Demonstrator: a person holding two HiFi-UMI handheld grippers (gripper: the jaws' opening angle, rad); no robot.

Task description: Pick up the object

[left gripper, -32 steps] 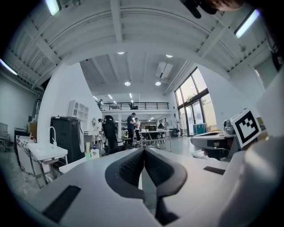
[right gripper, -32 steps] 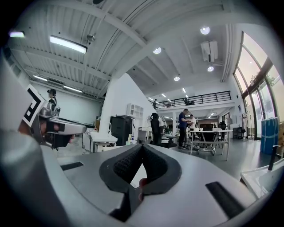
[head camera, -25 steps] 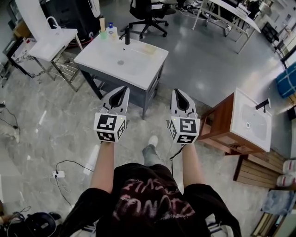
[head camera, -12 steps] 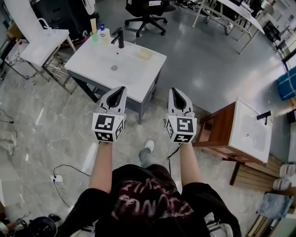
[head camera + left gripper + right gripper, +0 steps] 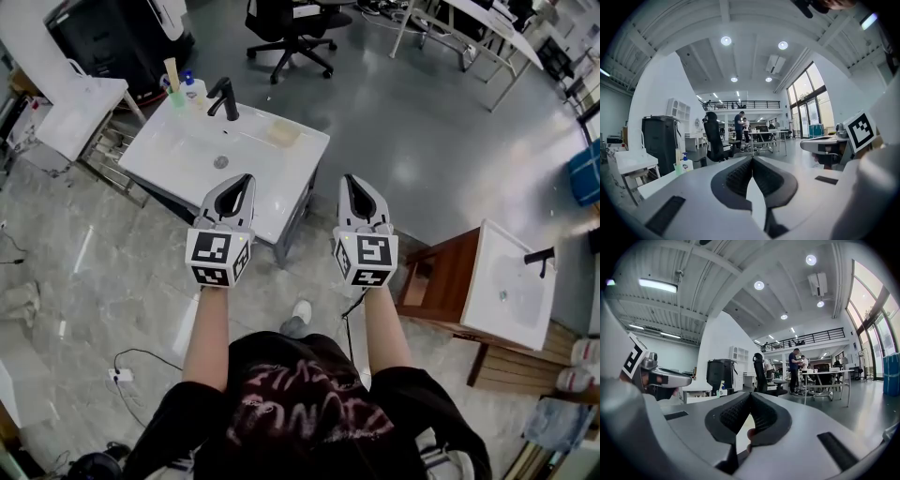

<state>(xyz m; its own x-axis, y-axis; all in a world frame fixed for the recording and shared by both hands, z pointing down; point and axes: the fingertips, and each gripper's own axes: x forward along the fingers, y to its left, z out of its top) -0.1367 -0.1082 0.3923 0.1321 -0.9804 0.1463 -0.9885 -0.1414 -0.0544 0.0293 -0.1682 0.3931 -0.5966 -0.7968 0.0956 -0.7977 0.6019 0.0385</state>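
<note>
Grey left gripper (image 5: pixel 248 177) and right gripper (image 5: pixel 347 177): fingers closed together, empty.

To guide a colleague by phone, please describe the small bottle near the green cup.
Go to the white washbasin on the dark grey cabinet, not the wooden one, and find the black tap at its far edge. Just left of the tap, the bottle is white with a blue pump top; the green cup beside it holds a stick.

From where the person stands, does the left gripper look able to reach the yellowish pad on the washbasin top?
Probably yes, after a step closer: the yellowish pad lies alone near the right edge of the washbasin, nothing blocking. The left gripper is shut and must open first.
</note>
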